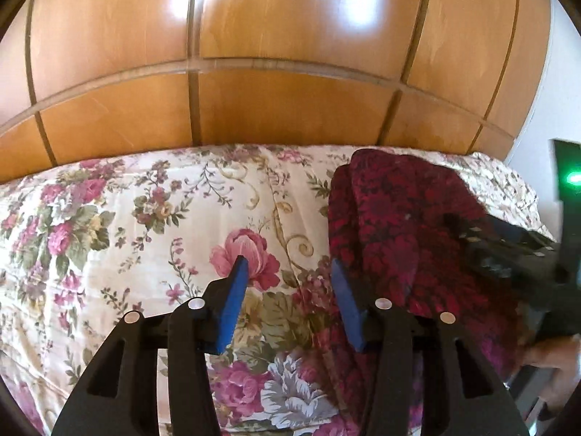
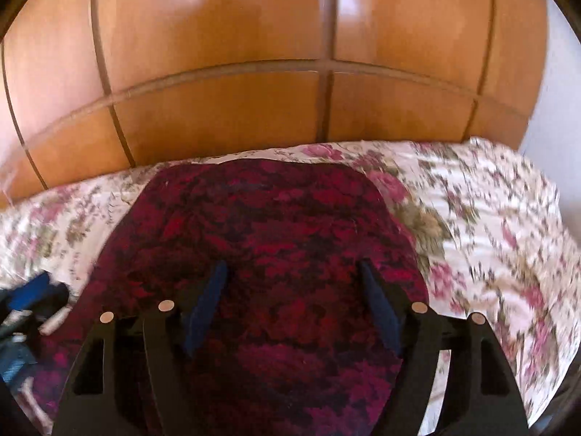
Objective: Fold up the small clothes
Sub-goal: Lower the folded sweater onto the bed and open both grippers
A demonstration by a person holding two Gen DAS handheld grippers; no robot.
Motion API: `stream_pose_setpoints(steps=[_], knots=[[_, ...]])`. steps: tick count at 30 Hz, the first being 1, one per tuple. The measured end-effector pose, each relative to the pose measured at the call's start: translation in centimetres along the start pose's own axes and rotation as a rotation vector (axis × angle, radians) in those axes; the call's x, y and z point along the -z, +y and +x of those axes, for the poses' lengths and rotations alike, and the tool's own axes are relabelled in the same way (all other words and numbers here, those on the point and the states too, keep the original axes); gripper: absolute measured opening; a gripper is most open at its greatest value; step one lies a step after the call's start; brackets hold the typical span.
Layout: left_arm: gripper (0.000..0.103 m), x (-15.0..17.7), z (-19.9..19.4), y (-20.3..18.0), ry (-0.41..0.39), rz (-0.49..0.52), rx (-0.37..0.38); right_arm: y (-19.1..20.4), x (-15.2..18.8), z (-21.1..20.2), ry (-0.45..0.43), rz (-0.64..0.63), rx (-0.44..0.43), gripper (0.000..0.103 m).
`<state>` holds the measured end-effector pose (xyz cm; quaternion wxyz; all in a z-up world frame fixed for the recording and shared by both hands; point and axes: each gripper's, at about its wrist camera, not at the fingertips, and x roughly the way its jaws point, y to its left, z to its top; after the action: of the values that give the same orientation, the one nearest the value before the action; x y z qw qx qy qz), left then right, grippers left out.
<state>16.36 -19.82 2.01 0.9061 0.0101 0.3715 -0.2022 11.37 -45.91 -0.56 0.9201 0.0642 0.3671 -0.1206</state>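
A dark red patterned garment (image 1: 406,225) lies on the floral bedspread (image 1: 145,218), at the right of the left wrist view. My left gripper (image 1: 290,265) is open and empty above the bedspread, its right finger at the garment's left edge. The right gripper (image 1: 508,254) shows blurred at the far right, over the garment. In the right wrist view the garment (image 2: 272,225) fills the middle, lying fairly flat. My right gripper (image 2: 292,269) is open and empty just above it. The left gripper (image 2: 32,305) shows at the left edge.
A wooden panelled wardrobe (image 1: 283,72) stands right behind the bed. The bedspread (image 2: 490,236) runs to the right of the garment. A white wall and a green light (image 1: 573,178) are at the far right.
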Motion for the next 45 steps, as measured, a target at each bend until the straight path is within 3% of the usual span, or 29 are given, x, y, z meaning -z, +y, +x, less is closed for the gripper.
stream_pose_setpoints(steps=[4, 7, 11, 15, 16, 20, 22, 27, 35, 45], knots=[[0.047, 0.9, -0.2, -1.3, 0.011, 0.068, 0.017, 0.1, 1.1, -0.2, -0.051, -0.043, 0.008, 0.074], [0.047, 1.8, 0.5, -2.3, 0.025, 0.132, -0.032, -0.3, 1.7, -0.6, -0.068, -0.039, -0.003, 0.074], [0.048, 1.7, -0.7, -2.0, 0.011, 0.121, -0.039, -0.6, 1.2, -1.9, -0.06, -0.013, -0.013, 0.08], [0.071, 1.8, -2.5, -1.6, -0.04, 0.111, -0.046, -1.4, 1.4, -3.4, -0.061, 0.035, -0.041, 0.093], [0.072, 1.9, -3.0, -1.5, -0.051, 0.103, -0.045, -1.6, 1.6, -3.8, -0.063, 0.049, -0.035, 0.094], [0.074, 2.2, -4.3, -1.5, -0.066, 0.082, -0.032, -1.7, 2.2, -5.1, -0.068, 0.09, 0.004, 0.097], [0.081, 2.4, -4.9, -1.7, -0.081, 0.084, -0.038, -1.5, 2.4, -6.1, -0.083, 0.11, 0.004, 0.099], [0.081, 3.0, -6.5, -1.9, -0.112, 0.081, -0.044, -1.0, 3.4, -8.5, -0.106, 0.147, 0.082, 0.1], [0.092, 5.1, -8.5, -1.7, -0.141, 0.071, -0.066, -0.3, 8.0, -13.7, -0.169, 0.237, 0.177, 0.101], [0.093, 8.0, -9.4, -1.1, -0.124, 0.036, -0.064, 0.3, 12.8, -16.7, -0.167, 0.235, 0.29, 0.101]])
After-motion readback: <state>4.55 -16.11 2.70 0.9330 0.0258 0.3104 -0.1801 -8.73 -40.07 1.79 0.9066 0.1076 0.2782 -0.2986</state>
